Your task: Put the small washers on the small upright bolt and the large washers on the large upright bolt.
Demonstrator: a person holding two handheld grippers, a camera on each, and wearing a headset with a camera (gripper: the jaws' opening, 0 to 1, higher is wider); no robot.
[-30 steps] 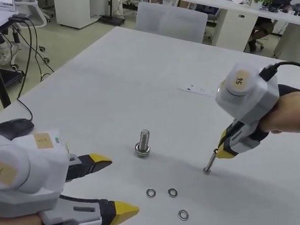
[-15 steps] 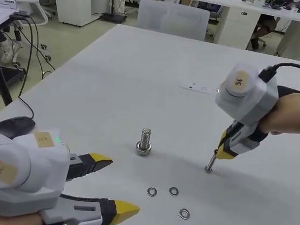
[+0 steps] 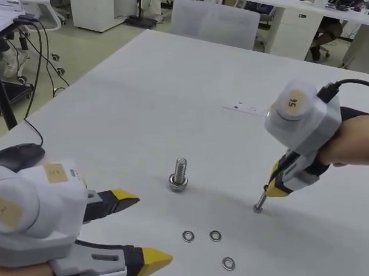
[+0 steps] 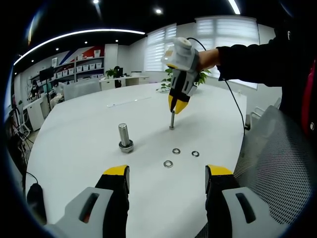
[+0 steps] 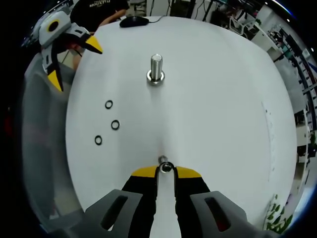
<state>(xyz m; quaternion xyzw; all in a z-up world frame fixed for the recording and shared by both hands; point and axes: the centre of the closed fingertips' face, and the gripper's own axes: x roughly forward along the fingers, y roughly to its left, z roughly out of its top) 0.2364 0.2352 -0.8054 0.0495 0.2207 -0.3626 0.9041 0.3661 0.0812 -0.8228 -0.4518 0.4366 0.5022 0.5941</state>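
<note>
Washers (image 3: 215, 235) lie loose; right gripper (image 3: 272, 189) clasps slim, seemingly upright small bolt (image 3: 259, 202); left gripper (image 3: 145, 228) gapes.

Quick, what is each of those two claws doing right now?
Left gripper: open, holding nothing.
Right gripper: closed on the top of the small bolt.

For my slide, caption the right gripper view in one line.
Right hand-held gripper clamps the small upright bolt; three washers lie loose near the large bolt on the white table.
</note>
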